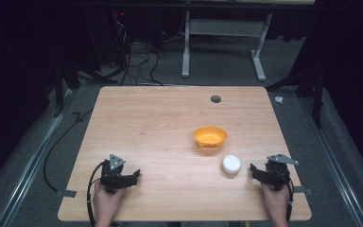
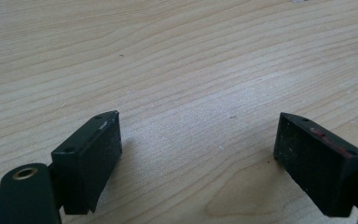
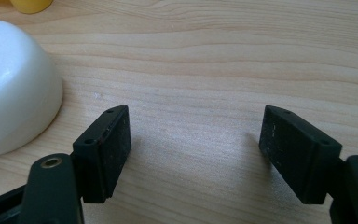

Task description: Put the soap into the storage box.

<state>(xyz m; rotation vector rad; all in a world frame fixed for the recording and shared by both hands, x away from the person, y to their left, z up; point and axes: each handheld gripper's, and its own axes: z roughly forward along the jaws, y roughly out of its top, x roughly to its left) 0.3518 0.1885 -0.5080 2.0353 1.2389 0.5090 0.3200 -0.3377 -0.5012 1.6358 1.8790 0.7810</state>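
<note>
item: wooden table [image 1: 160, 142], light grain, a small dark grommet hole [image 1: 215, 99] near its far edge.
item: orange bowl [image 1: 210, 136], upright, right of centre, apparently empty.
item: white bowl [image 1: 231, 164], turned upside down (dome up), near the orange bowl but apart from it, just beside the right tongs [image 1: 254, 169].
item: right tongs, resting low at the table's near right corner, jaws spread apart with nothing between them; the white bowl lies off to their left in the right gripper view.
item: left tongs [image 1: 134, 176], near left corner, jaws parted, bare wood between.
status: nothing gripped yet; judged at the start, with reaching, grasping and placing the white bowl all left.
</note>
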